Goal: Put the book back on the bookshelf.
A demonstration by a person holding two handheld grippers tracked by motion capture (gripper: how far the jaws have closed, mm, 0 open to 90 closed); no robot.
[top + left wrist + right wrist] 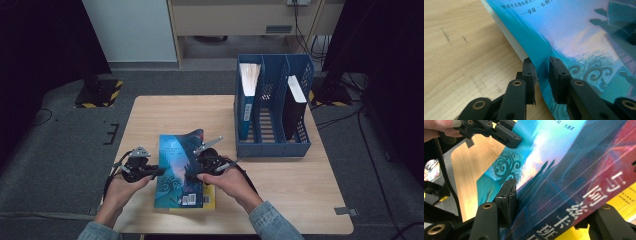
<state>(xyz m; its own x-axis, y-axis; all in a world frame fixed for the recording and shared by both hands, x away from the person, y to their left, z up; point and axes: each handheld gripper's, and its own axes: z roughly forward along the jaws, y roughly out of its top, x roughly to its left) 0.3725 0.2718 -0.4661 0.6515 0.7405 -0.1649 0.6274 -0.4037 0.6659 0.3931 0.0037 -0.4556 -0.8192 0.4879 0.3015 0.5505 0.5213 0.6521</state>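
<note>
the bench lies bare along its far-left part and along its right front corner, so a hand could pass there. the blue file rack stands on the far right and blocks that side, with upright books in its slots. the blue book, on a yellow one, takes up the near middle, just beside the rack's front wall, with a narrow gap between.

Two claws, four books, one three-slot file rack.
</note>
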